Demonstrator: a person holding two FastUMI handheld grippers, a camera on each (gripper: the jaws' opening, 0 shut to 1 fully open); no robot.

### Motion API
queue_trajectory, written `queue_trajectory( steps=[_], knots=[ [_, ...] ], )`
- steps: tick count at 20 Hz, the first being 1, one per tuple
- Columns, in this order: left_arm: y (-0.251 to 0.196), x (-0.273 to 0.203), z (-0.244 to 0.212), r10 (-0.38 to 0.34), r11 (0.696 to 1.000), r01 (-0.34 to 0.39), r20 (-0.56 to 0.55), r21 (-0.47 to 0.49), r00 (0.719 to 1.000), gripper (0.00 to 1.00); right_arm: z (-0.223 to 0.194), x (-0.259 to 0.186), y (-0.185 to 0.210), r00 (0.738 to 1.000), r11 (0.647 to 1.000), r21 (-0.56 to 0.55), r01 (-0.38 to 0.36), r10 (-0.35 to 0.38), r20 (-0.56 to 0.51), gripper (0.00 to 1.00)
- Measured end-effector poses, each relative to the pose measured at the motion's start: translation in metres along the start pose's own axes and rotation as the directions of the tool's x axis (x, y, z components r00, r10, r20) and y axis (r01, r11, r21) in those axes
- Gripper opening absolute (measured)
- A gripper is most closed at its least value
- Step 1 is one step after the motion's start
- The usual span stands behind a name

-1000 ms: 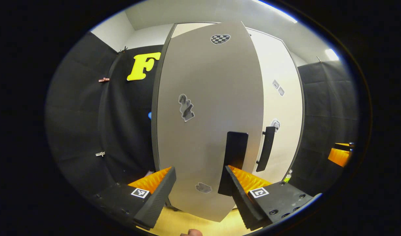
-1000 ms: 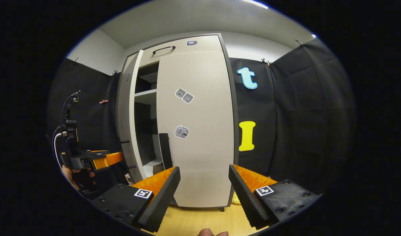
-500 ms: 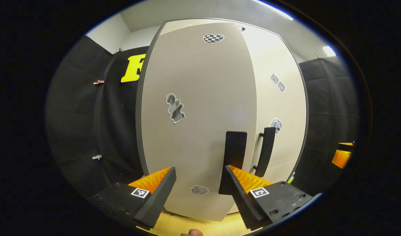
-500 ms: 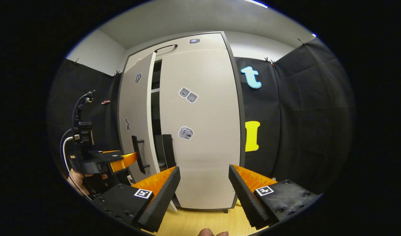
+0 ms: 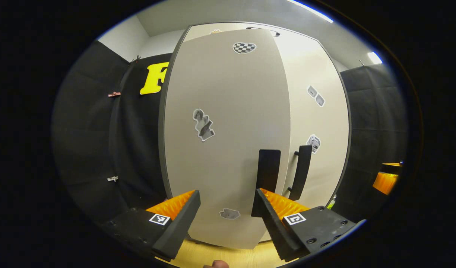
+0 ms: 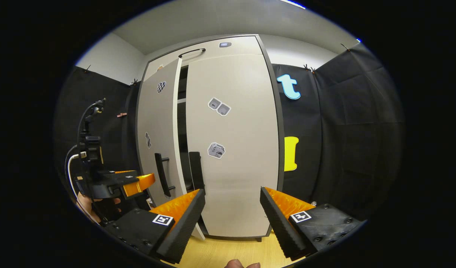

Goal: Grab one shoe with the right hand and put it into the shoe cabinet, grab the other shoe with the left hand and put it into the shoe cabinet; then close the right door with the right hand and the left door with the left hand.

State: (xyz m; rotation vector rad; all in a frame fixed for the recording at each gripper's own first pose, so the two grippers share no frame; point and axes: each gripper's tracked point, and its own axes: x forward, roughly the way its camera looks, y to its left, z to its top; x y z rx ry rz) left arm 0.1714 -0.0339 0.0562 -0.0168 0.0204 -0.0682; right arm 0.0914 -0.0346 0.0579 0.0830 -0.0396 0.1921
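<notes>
The shoe cabinet (image 6: 231, 48) stands ahead, tall and light grey. Its right door (image 6: 235, 178) lies flush. The left door (image 6: 155, 123) is a little ajar, with a narrow dark gap (image 6: 182, 123) between the two. Each door carries a black bar handle: the left door's handle (image 5: 269, 169) and the right door's handle (image 5: 301, 169). My left gripper (image 5: 227, 195) is open right in front of the left door (image 5: 220, 156), one finger (image 5: 276, 208) just below its handle. My right gripper (image 6: 232, 193) is open and empty, facing the right door from a short way back.
Black cloth walls flank the cabinet on both sides. Light wooden floor (image 6: 220, 253) runs to its base. The left gripper (image 6: 133, 184), with a hand and a cable behind it, shows beside the left door. The right gripper (image 5: 386, 180) shows at the far right edge.
The left door has swung from wide open to almost shut, hiding the shelves. My left gripper has followed it in; the right gripper has hardly moved.
</notes>
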Motion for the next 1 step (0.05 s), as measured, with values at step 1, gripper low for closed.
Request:
queue_trajectory(
  steps=[1],
  knots=[
    [0.0011,-0.0058,-0.0001,0.0,1.0,0.0,-0.003,0.003,1.0,0.96,-0.0003,-0.002,0.0014,1.0,1.0,0.001,-0.001,0.001,-0.001,0.98]
  ],
)
